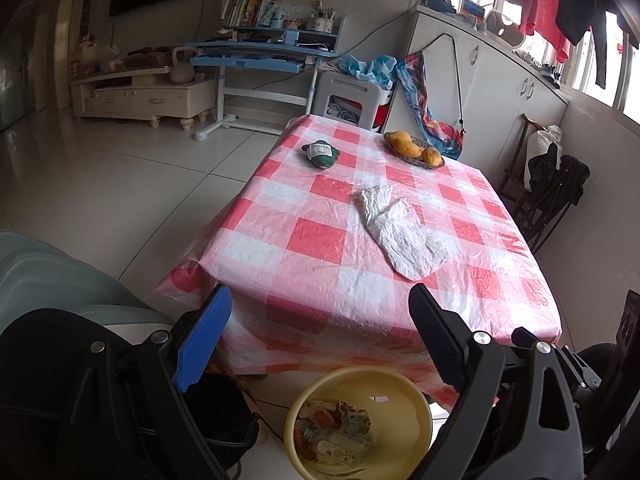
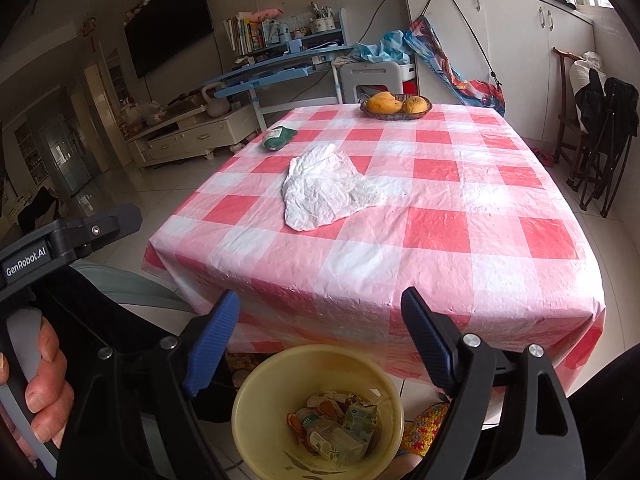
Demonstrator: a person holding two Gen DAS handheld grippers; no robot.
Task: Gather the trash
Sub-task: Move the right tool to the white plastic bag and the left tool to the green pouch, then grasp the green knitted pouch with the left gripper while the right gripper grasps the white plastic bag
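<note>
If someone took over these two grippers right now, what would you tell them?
Left gripper: open, empty. Right gripper: open, empty, above the bin.
Yellow bin stands on the floor at the table's near edge, with cartons and wrappers already inside.
Left on the checked table: a crumpled white bag mid-table and a green packet near the far left edge.
The fruit basket looks like no trash; leave it.

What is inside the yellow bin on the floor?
The yellow bin holds crumpled wrappers and cartons heaped at the bottom. Anything beneath that heap is covered.
</note>
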